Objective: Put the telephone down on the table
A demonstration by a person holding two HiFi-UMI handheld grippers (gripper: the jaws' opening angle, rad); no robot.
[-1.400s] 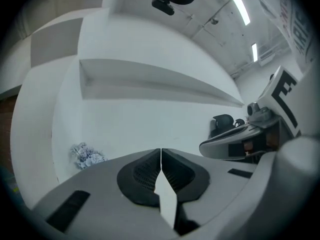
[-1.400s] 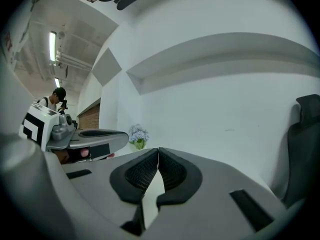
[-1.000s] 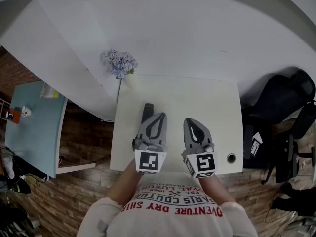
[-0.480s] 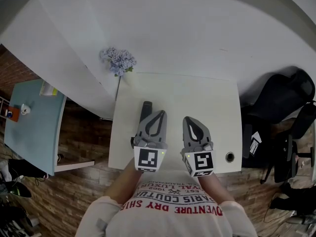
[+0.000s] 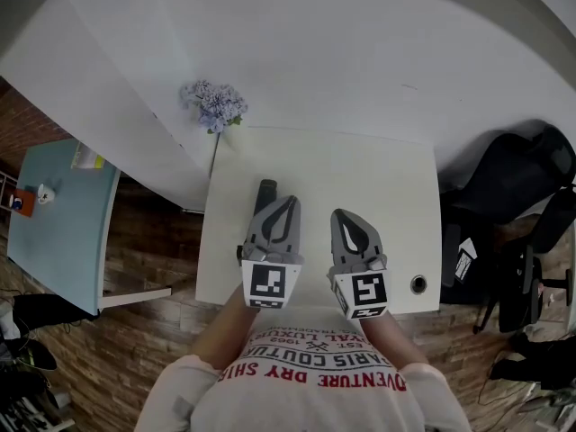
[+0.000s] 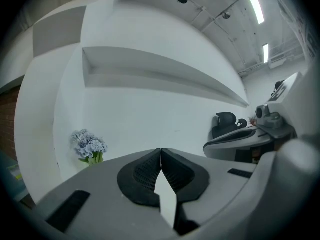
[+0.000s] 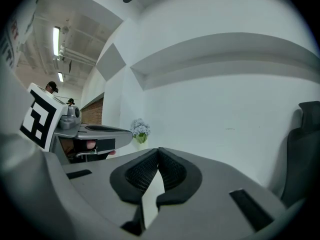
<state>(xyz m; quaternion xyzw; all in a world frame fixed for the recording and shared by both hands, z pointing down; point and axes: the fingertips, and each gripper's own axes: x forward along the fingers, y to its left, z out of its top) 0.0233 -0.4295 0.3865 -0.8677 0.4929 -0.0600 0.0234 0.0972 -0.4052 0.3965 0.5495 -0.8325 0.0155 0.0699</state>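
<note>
At the lower centre of the head view, the left tool is sitting fully closed, its pads pressing together on nothing. The right tool beside it is likewise closed and empty. Both are staying almost exactly where they were a second ago, pointing out over the white counter. Just left of the left tool's tip, a dark handset that I am taking for the telephone is lying flat on the counter, unmoved across the frames and in neither tool's grip. Nothing is really changing, which is suggesting the set-down is already finished. Pale flowers are standing at the counter's upper-left corner.
</note>
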